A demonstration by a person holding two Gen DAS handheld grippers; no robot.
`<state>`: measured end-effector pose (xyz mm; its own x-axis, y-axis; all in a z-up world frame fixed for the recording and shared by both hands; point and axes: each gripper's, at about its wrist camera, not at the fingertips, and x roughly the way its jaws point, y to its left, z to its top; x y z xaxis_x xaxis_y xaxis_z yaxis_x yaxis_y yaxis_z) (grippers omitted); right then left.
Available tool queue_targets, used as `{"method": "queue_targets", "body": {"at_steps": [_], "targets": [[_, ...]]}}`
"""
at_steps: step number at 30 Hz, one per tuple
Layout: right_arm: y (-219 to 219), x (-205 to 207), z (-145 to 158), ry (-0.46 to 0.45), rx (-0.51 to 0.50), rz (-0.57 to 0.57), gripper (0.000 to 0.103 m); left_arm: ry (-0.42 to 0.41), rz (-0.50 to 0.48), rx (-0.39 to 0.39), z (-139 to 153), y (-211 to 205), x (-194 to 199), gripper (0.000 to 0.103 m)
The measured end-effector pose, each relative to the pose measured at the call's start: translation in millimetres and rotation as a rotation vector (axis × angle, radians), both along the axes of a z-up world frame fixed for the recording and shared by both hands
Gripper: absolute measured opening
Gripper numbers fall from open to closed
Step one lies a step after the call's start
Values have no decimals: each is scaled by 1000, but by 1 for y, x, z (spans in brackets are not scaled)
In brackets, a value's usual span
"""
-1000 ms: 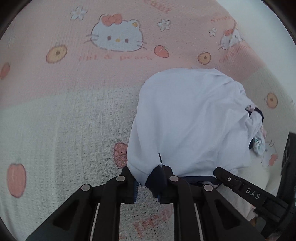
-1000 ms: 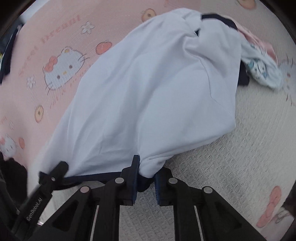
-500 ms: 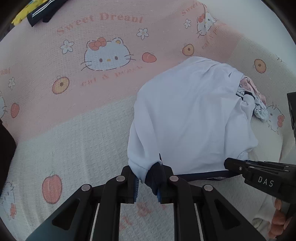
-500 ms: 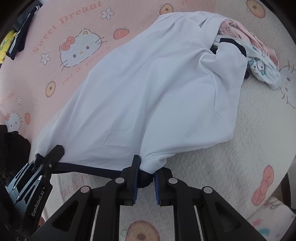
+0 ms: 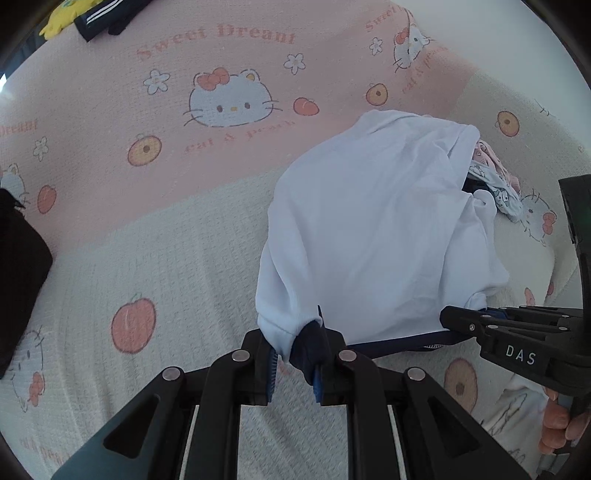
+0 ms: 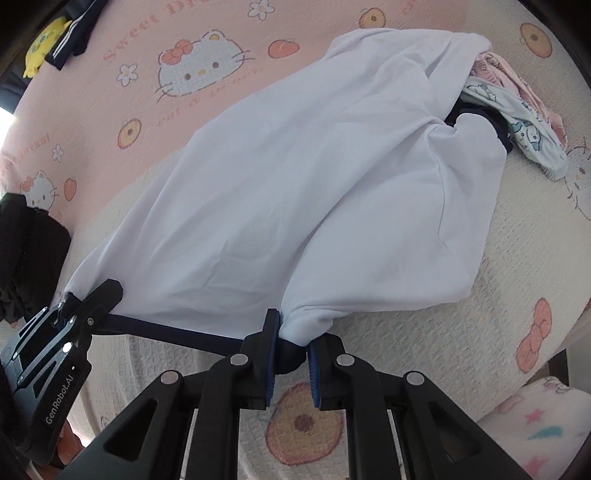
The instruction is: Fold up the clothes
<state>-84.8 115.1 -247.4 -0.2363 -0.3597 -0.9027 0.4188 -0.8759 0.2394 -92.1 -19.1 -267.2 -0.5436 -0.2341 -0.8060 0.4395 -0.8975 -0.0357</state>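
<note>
Both tools, left [image 5: 293, 363] and right [image 6: 290, 360], clamped on white garment's [image 6: 295, 184] navy hem; fleece, perhaps [image 6: 535, 424], right view only.

Both wrist views downward, shared shirt [image 5: 373, 236]

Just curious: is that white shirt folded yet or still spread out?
Not folded: the white shirt hangs stretched by its navy hem between both grippers.

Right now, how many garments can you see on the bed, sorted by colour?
White with navy trim: 1, the white shirt, held at its hem by the left gripper and right gripper.
Pale blue print: 1, the printed garment.
Pink: 1, the pink garment.
Black: 1, the black garment.
Navy with white stripes: 1, the striped garment.
Yellow: 1, the yellow item.
Total: 6
</note>
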Motion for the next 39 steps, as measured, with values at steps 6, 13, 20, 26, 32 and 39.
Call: {"method": "queue_targets", "body": {"at_steps": [6,13,20,26,32,39], "targets": [[18,36,-2,-10,17,64,12,-39,-5,-39,-6,11,19,12],[39,62,1,-6,22,98,12,-54,13,-20,-12,18,43,13],[6,48,-7,-4,28,99,12,-48,16,-14,-6,30,53,12],[7,45,-10,-28,23,71,12,-58,4,8,-8,36,58,12],[37,53,-1,-27,-26,22,13,13,6,69,1,37,65,13],[-28,15,-10,-21,-36,-15,14,94,49,246,17,22,73,36]]}}
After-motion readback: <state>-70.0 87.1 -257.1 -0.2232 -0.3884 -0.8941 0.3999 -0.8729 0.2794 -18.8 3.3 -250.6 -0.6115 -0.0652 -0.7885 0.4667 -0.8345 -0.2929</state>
